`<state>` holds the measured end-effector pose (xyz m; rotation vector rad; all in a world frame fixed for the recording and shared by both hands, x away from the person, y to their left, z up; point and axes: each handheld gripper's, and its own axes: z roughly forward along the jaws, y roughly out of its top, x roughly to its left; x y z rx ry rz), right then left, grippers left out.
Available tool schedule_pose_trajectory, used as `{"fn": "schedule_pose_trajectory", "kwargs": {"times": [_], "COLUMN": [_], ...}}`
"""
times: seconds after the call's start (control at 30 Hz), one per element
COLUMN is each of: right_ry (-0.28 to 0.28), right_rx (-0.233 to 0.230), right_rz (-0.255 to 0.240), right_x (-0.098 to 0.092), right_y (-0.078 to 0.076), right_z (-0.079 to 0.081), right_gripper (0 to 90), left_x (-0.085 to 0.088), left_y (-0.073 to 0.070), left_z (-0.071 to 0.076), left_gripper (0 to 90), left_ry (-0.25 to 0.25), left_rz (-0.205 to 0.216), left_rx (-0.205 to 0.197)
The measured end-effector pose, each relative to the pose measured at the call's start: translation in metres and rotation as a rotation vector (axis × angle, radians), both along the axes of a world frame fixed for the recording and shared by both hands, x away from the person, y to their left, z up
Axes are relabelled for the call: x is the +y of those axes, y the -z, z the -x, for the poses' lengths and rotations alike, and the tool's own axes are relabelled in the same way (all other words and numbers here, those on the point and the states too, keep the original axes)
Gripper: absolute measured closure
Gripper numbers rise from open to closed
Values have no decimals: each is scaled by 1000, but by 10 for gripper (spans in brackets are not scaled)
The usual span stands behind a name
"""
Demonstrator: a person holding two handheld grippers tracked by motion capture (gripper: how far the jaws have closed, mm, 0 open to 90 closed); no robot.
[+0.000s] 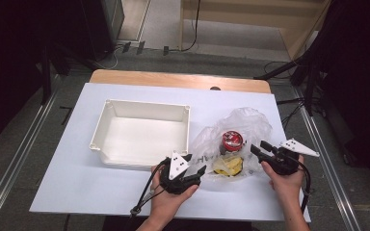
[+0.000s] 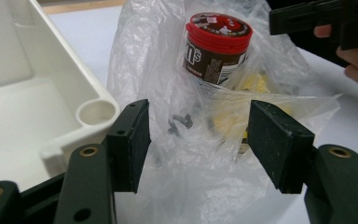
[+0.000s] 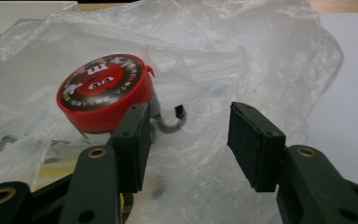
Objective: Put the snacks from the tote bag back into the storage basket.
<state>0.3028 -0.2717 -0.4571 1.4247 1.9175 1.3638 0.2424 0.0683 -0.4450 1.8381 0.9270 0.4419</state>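
One clear plastic bag point(image 1: 241, 126) on the white table sheet point(image 1: 77, 183), crumpled, lying just right of one white plastic bin point(image 1: 142, 132). Inside the bag: one brown M&M's candy tub point(image 1: 232, 142) with red lid, standing tilted; one yellow item point(image 1: 229, 166) beside it toward the near edge, kind not readable through the film. Small grey printing on the bag point(image 2: 181, 122), too creased to read.

Two handheld grippers, one per hand. Left gripper point(image 1: 195, 169) at the bag's near-left corner, beside the bin's front right corner; in the left gripper view point(image 2: 200, 142) jaws parted about halfway, bag film and yellow item lying in the gap, pads not pressing. Right gripper point(image 1: 260, 148) at the bag's right edge, pointing left toward the tub; in the right gripper view point(image 3: 189, 142) jaws likewise parted about halfway, only loose film between, nothing gripped. Red lid point(image 3: 105, 91) just beyond the left-hand pad there, touching or not unclear.

Bin holding nothing visible.
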Motion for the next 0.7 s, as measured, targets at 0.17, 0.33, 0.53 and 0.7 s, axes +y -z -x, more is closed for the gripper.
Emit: {"fn": "schedule_pose_trajectory", "kwargs": {"times": [0.17, 0.33, 0.53, 0.7], "right_ry": [-22, -40, -39, -39], "right_rx": [-10, -8, -2, 0], "right_rz": [28, 36, 41, 59], "right_x": [10, 13, 15, 18], "right_y": [-2, -3, -4, -3], "right_z": [1, 2, 1, 0], "right_gripper": [478, 462, 435, 412], "left_x": [16, 38, 68, 92], "left_y": [-1, 0, 6, 13], "left_z": [3, 6, 6, 5], "left_gripper": [396, 399, 292, 260], "left_ry": [5, 10, -14, -48], "left_rz": [28, 41, 86, 96], "left_rx": [-6, -17, 8, 20]}}
